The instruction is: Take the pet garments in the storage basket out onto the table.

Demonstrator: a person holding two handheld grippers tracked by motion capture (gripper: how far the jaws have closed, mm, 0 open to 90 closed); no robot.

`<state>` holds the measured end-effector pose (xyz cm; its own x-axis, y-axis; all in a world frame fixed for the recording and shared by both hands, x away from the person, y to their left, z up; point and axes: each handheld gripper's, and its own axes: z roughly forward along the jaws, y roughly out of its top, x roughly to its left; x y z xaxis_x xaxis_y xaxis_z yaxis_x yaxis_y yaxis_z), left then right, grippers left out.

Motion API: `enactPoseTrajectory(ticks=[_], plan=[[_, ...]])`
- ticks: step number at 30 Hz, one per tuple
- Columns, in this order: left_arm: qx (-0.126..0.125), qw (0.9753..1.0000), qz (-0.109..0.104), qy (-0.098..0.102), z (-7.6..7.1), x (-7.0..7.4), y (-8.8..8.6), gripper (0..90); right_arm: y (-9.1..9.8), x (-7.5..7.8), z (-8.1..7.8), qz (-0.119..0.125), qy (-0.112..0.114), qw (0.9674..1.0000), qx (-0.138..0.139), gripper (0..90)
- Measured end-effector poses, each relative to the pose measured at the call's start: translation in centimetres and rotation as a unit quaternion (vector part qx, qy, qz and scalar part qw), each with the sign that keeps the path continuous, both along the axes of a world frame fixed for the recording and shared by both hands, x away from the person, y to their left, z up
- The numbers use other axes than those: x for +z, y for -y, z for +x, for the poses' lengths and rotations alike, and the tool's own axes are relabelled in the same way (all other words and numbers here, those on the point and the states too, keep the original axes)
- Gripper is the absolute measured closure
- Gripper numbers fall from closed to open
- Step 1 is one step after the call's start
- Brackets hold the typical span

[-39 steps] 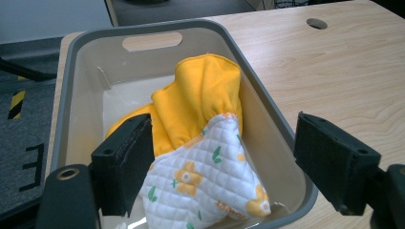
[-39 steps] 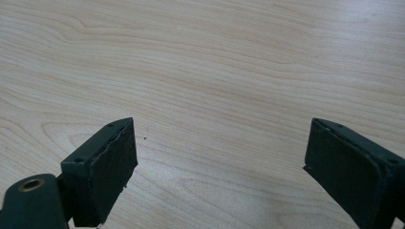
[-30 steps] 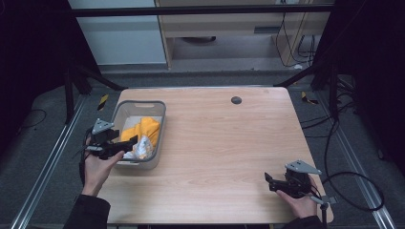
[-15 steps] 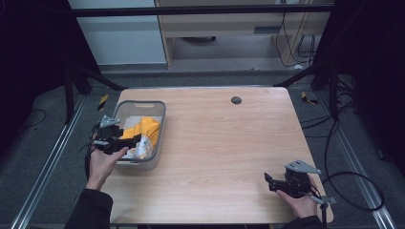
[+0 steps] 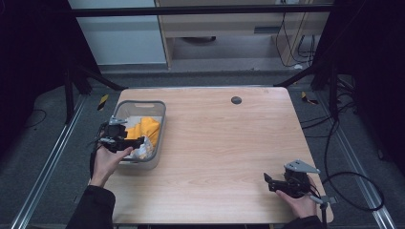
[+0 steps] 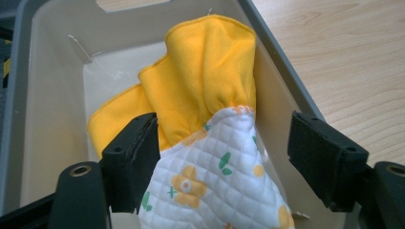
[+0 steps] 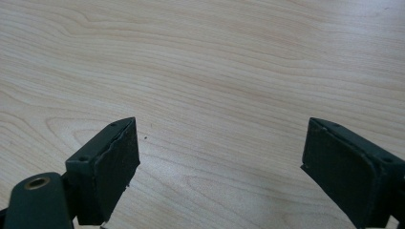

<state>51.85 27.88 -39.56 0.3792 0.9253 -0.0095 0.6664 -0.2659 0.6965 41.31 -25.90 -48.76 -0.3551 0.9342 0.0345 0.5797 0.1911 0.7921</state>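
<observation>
Nothing for you to read here: no words, brand names, labels or numbers on anything in the frames. Closest to a sign is the black-and-yellow striped hazard tape (image 5: 102,101) on the floor, left of centre in the high view, and a second strip of it (image 5: 308,98) on the floor, right of centre; both carry stripes only, no lettering. The quilted white cloth (image 6: 215,181), lower centre of the left gripper view, has printed yellow flowers and green leaves, plus small green cross marks, a pattern and not characters. The yellow cloth (image 6: 205,76) above it is plain.
</observation>
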Motion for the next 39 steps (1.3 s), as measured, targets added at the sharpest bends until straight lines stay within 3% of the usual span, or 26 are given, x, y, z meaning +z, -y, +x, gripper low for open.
enactPoseTrajectory(ticks=[26, 39], plan=[[-0.004, 0.9983, 0.033, -0.049, 1.4, -1.6, 1.8, 33.9, -0.2, -0.1, 0.1, 0.001, -0.009, 1.0000, 0.003, 12.4], [0.000, 0.9966, 0.049, -0.066, 1.7, -2.7, 2.1, 47.7, -0.3, -0.2, 0.1, -0.005, -0.013, 0.9999, 0.009, 12.3]])
